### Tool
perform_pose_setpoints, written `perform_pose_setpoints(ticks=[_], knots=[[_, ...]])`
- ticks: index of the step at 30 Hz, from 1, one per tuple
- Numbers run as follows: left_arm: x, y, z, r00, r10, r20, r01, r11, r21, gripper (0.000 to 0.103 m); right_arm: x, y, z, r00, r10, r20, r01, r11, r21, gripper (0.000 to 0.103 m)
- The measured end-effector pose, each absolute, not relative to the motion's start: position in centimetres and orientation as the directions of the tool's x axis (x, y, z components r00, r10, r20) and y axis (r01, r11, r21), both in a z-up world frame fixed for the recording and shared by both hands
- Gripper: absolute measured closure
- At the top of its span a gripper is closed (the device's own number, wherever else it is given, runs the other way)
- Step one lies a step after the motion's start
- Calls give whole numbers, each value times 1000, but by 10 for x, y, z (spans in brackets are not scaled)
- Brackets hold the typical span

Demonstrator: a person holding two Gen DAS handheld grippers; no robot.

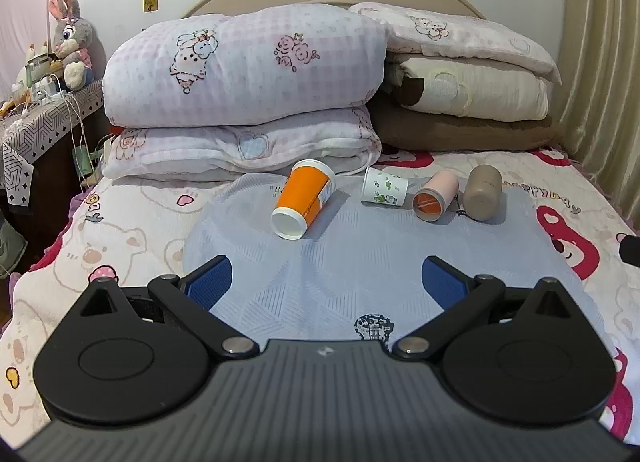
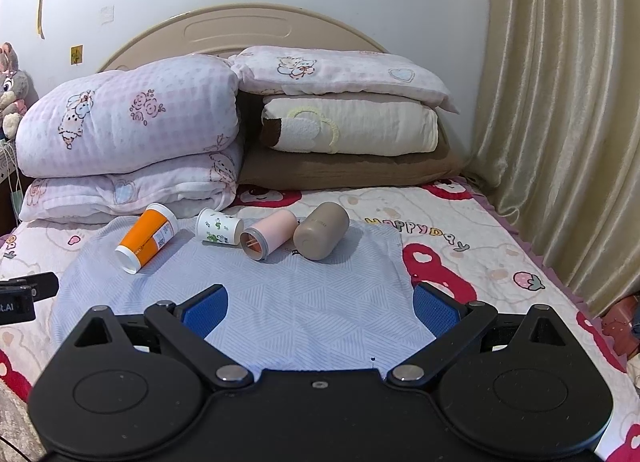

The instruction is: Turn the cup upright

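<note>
Several cups lie on their sides in a row on a light blue cloth (image 1: 340, 262) on the bed. From left: an orange cup (image 1: 303, 197) (image 2: 146, 237), a white paper cup with green print (image 1: 385, 186) (image 2: 219, 226), a pink cup (image 1: 436, 193) (image 2: 269, 234), and a tan cup (image 1: 483, 191) (image 2: 321, 230). My left gripper (image 1: 326, 282) is open and empty, well short of the cups. My right gripper (image 2: 320, 312) is open and empty, also short of them.
Folded quilts and pillows (image 1: 248, 73) (image 2: 344, 125) are stacked behind the cups against the headboard. A curtain (image 2: 560, 141) hangs at the right. A bedside table (image 1: 36, 121) with a plush rabbit stands at the left. The left gripper's edge shows in the right wrist view (image 2: 20, 298).
</note>
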State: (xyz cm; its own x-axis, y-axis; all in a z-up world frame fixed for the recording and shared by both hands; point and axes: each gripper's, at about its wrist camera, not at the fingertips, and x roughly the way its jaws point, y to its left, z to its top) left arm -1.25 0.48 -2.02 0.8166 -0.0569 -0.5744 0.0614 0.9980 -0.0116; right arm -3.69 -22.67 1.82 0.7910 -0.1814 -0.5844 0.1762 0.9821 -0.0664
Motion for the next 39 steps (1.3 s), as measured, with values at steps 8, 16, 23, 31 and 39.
perform_pose_setpoints(ticks=[8,16,23,31,39], knots=[[-12,4,-20,811,-55,-583,63,998,-7,0,-34,-230,13,779,-178,-601,174,983,-65,2],[-11,3,-22,800,-54,-598,70,998,4,0,-32,-228,13,775,-170,-608,165,984,-65,2],[-7,0,-30,773,-44,-633,78,997,26,0,-30,-229,10,769,-170,-616,166,984,-64,2],[8,8,-24,735,-41,-677,104,993,52,0,-23,-225,11,767,-131,-628,124,991,-55,2],[59,40,2,726,-66,-684,165,983,80,0,12,-204,24,780,164,-603,-141,986,86,2]])
